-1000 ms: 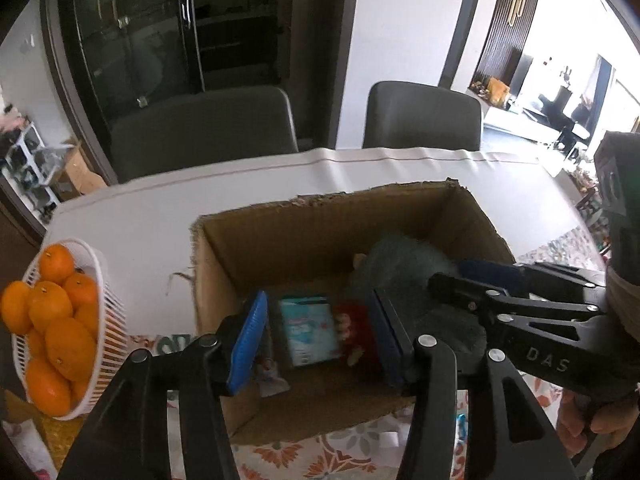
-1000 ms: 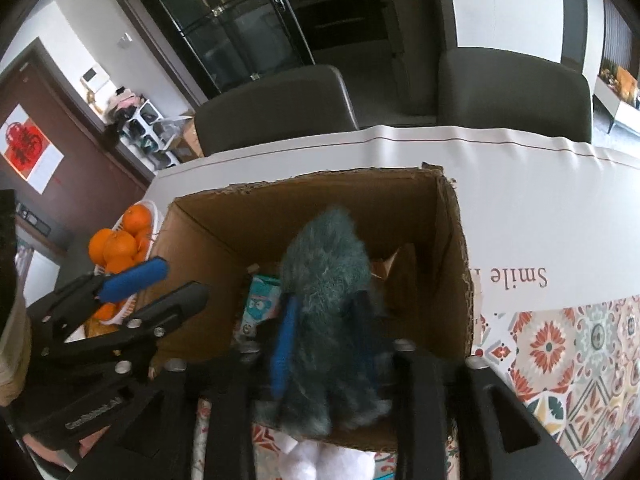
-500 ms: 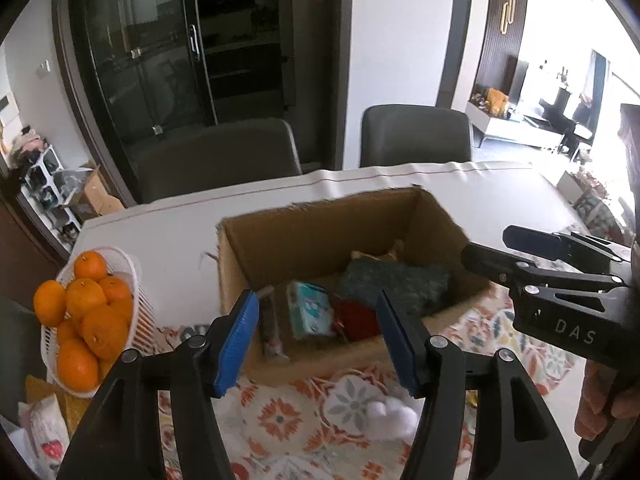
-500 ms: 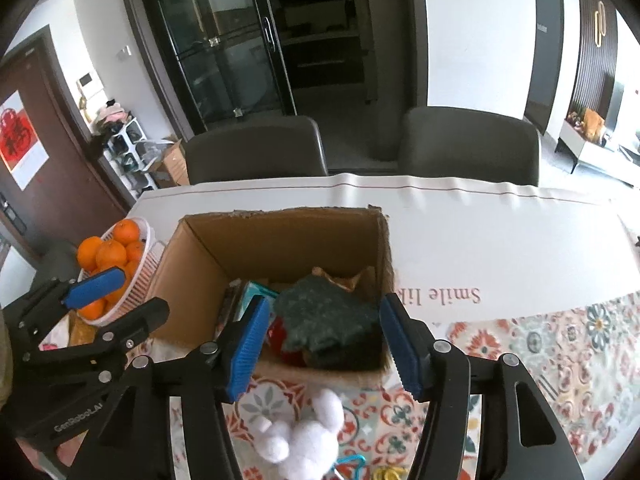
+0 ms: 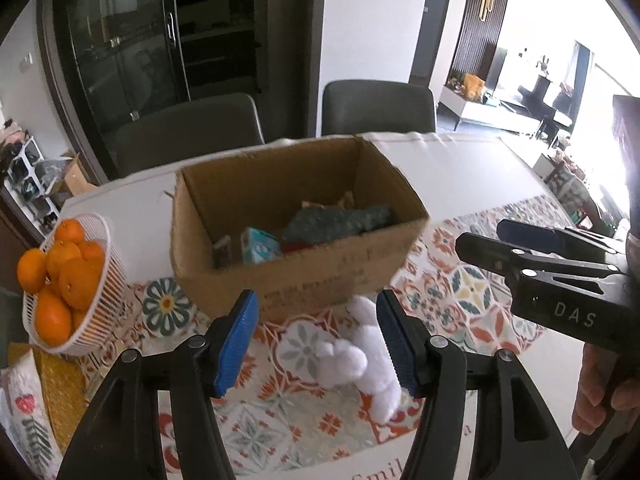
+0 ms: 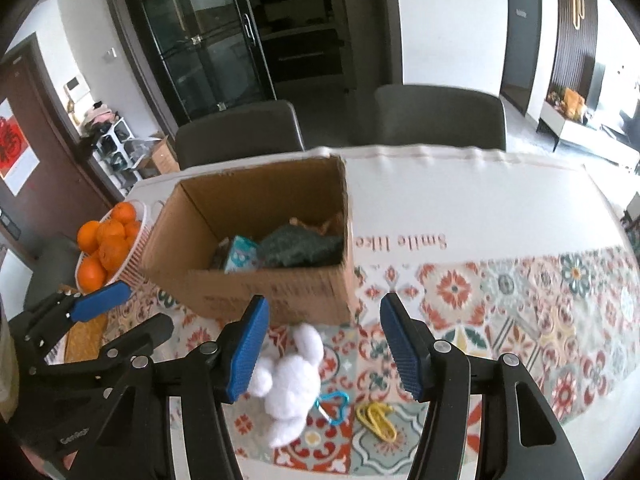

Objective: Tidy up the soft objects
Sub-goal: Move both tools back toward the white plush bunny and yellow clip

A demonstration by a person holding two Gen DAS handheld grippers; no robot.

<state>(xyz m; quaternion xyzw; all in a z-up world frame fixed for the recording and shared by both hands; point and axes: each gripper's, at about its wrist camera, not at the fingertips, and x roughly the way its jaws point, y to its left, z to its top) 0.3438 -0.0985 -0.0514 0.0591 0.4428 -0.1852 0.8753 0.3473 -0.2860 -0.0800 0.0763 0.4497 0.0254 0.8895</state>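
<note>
Both tongs, left gripper (image 5: 316,340) and right gripper (image 6: 322,346), stand open and empty. The white plush toy (image 6: 290,380) lies on the tablecloth (image 6: 500,300), just near the cardboard box (image 6: 256,292).

An open brown cardboard box (image 6: 256,276) stands on the patterned tablecloth (image 6: 500,312). In it a dark green furry toy (image 6: 302,248) lies right of a pale blue packet (image 6: 240,254). Left of the box sits a white wire basket of oranges (image 5: 68,288). Before the box lies a white plush toy (image 6: 290,384), with a blue carabiner clip (image 6: 332,402) and yellow clips (image 6: 376,420) to its right. Two grey chairs (image 6: 440,120) stand behind the table.
</note>
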